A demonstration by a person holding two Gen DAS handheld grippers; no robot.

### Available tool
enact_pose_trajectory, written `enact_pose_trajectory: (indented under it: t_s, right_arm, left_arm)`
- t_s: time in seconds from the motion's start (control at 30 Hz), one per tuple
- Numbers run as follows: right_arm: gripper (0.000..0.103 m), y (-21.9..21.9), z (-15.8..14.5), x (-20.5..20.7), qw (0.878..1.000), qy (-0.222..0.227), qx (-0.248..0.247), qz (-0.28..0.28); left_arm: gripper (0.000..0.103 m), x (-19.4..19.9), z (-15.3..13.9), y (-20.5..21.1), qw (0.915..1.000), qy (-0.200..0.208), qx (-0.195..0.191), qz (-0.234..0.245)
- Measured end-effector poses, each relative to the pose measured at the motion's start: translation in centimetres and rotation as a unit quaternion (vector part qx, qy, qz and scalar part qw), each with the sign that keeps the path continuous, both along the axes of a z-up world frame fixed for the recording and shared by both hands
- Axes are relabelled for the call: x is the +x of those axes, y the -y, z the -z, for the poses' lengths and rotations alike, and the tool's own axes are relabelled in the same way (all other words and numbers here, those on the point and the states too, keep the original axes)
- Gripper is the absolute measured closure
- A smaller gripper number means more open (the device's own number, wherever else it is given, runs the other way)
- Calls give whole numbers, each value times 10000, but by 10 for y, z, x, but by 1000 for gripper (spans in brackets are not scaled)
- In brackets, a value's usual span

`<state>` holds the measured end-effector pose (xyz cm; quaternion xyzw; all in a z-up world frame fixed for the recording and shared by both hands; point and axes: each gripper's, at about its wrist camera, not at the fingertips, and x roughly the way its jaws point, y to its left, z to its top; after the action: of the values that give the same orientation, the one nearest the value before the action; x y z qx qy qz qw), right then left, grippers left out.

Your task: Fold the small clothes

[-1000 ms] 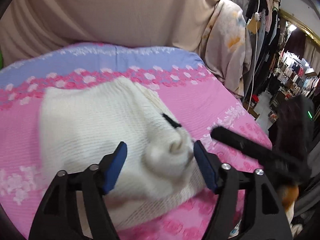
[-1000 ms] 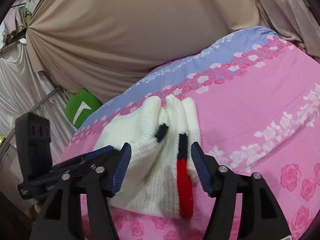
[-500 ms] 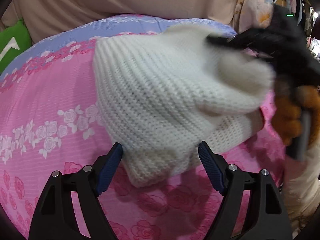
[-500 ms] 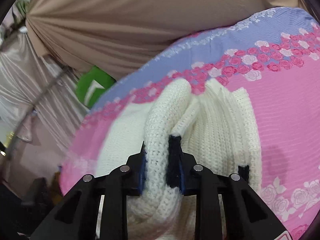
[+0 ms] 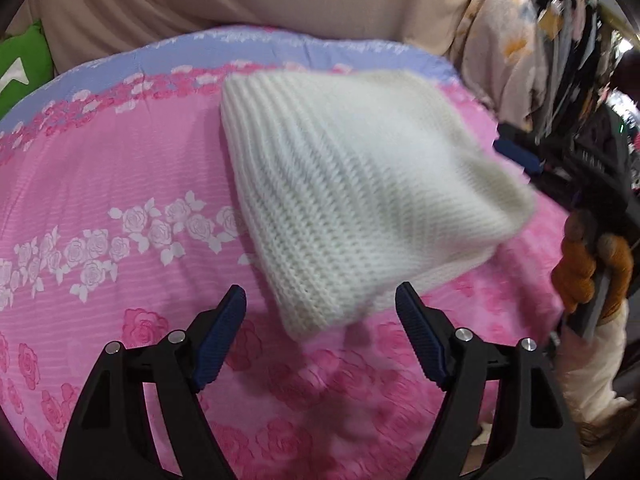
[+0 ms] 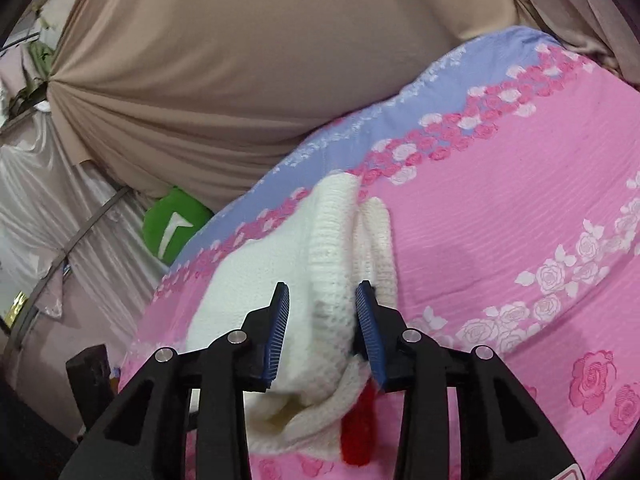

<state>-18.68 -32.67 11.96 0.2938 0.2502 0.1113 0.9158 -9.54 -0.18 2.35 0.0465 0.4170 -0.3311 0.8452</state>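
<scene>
Knit garment: a white ribbed knit garment [image 5: 352, 200] lies on the pink rose-print bedspread [image 5: 120, 184], filling the centre and upper right of the left wrist view; its right edge is blurred.
Left hand-held gripper: the left hand-held gripper [image 5: 320, 344] stands wide at the bottom of the frame with nothing between its blue pads, the garment's near corner just above the gap.
Right hand-held gripper: the right hand-held gripper [image 6: 322, 336] is narrow and its jaws are opening, a raised fold of the garment [image 6: 328, 264] between the pads; whether they touch it I cannot tell.
Trim: a red strip [image 6: 358, 436] hangs below the right pad.
Hand: an orange-gloved hand [image 5: 592, 272] at the right edge.
Backdrop: beige cloth [image 6: 248, 72] across the top; green cushion [image 6: 174, 228] at left.
</scene>
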Motion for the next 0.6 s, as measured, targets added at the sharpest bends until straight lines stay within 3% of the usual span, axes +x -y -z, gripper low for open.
enact_pose_trajectory:
  t_s: [0.07, 0.13, 0.23, 0.3, 0.33, 0.4, 0.47, 0.5, 0.6]
  right_arm:
    - [49, -15, -5, -16, 9994, 43, -187, -272]
    - [42, -28, -2, -23, 9988, -31, -324, -367]
    - [42, -42, 20, -19, 9975, -307, -477, -410]
    - [64, -48, 35, -13, 9960, -532, -670, -270]
    - [91, -49, 36, -12, 9957, -566, -678, -285]
    - [92, -44, 24, -28, 9986, -196, -305, -388]
    - [93, -35, 10, -45, 9990, 144, 28, -425]
    - [94, -30, 10, -49, 9993, 103, 68, -353]
    - [94, -21, 51, -34, 9929, -1063, -505, 148]
  left_arm:
    - [24, -8, -20, -9, 9995, 153, -277, -12]
    - [17, -10, -33, -11, 9985, 310, -449, -63]
    - [14, 1, -37, -3, 9975, 194, -684, -8]
    - [14, 17, -31, 6, 9960, -119, -883, 16]
    - [15, 19, -29, 8, 9956, -203, -913, -16]
    - [30, 31, -22, 14, 9965, -247, -783, -136]
    - [43, 37, -10, 19, 9986, -243, -296, -364]
    - [42, 40, -1, 19, 9986, -324, -94, -402]
    - [42, 42, 27, 13, 9964, -765, 97, -343]
